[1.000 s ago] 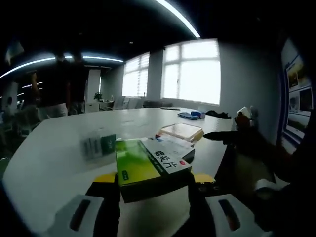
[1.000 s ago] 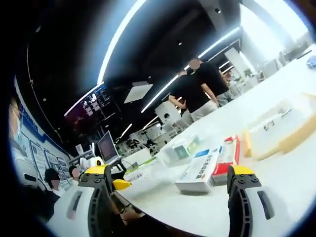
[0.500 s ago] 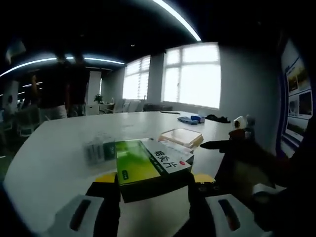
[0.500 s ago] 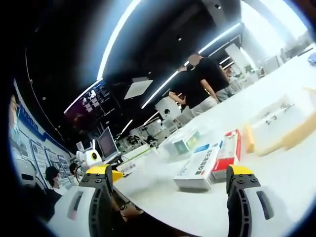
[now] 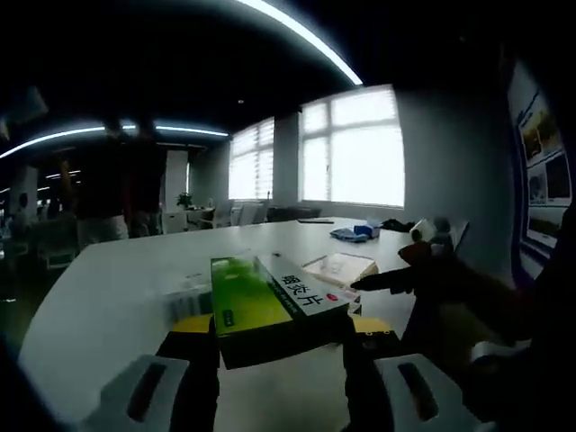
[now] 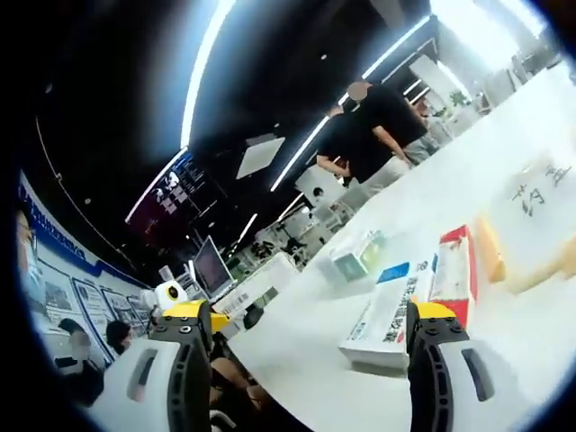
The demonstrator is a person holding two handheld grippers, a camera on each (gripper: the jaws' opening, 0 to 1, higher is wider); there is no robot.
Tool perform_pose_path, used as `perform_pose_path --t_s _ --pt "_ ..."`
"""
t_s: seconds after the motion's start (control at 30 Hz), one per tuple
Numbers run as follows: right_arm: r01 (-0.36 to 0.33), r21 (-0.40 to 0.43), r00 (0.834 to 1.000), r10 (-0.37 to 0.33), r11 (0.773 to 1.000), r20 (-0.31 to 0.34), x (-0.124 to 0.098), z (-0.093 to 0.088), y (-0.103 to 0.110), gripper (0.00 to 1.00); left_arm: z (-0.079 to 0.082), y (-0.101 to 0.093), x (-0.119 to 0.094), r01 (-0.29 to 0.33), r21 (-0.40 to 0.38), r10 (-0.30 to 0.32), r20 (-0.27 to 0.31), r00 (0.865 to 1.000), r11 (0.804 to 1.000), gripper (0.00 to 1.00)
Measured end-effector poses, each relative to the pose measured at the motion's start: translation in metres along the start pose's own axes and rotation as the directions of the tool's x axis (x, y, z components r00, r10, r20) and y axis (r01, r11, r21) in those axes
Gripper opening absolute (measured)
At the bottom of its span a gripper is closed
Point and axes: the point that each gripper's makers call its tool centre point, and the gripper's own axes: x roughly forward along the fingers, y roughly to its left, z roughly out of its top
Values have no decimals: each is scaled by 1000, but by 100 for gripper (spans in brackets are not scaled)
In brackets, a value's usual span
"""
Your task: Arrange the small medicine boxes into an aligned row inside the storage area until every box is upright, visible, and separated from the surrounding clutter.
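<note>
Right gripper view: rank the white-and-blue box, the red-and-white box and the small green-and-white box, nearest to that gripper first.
1. White-and-blue box, lying flat by the right jaw.
2. Red-and-white box, flat just behind it.
3. Small green-and-white box, farther up the white table.

Right tool (image 6: pixel 301 337) agape, empty; boxes (image 6: pixel 405 306) flat on table (image 6: pixel 540 351).

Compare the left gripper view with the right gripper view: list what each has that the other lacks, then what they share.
Left gripper view alone: the left hand-held gripper shut on a green and white box, bright windows, and a flat tan box lying further off.

Right gripper view alone: the right hand-held gripper, open and empty, a white and blue box lying flat beside a red and white box, a monitor, and a person in black standing behind.

Shared: the white table.
</note>
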Motion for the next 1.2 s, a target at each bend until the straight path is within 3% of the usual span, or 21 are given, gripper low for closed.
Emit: perform_pose_path --t_s 0.13,0.27,0.3,0.4,0.63,0.67,0.77,0.83,1.0,1.2 --pt "-52 8 999 52 999 -6 13 7 16 83 2 -1 3 5 7 -5 -2 1000 1000 53" --pt "-96 49 994 93 994 54 22 19 29 86 5 -3 5 10 11 -10 4 1000 1000 53" --pt "-131 105 989 122 986 83 27 27 35 85 8 -3 8 15 15 -15 11 1000 1000 53" --pt "-144 119 988 135 982 78 29 27 37 83 9 -3 9 18 15 -18 13 1000 1000 53" --pt "-142 137 990 139 980 34 43 21 41 78 14 -5 15 33 14 -34 35 999 999 53" --pt "-139 162 990 139 977 14 48 12 48 76 16 -6 16 39 9 -39 43 998 999 53" --pt "-119 167 992 122 979 -6 54 5 48 76 19 -10 18 53 10 -53 50 997 999 53" --pt "-139 179 989 146 974 -29 58 1 53 74 19 -14 20 62 17 -63 48 997 998 53" --pt "-183 214 979 197 959 -46 64 -2 63 71 19 -21 25 75 16 -76 56 996 997 53" --pt "-174 227 981 189 958 -42 66 -3 63 70 21 -25 28 77 18 -78 61 995 997 53"
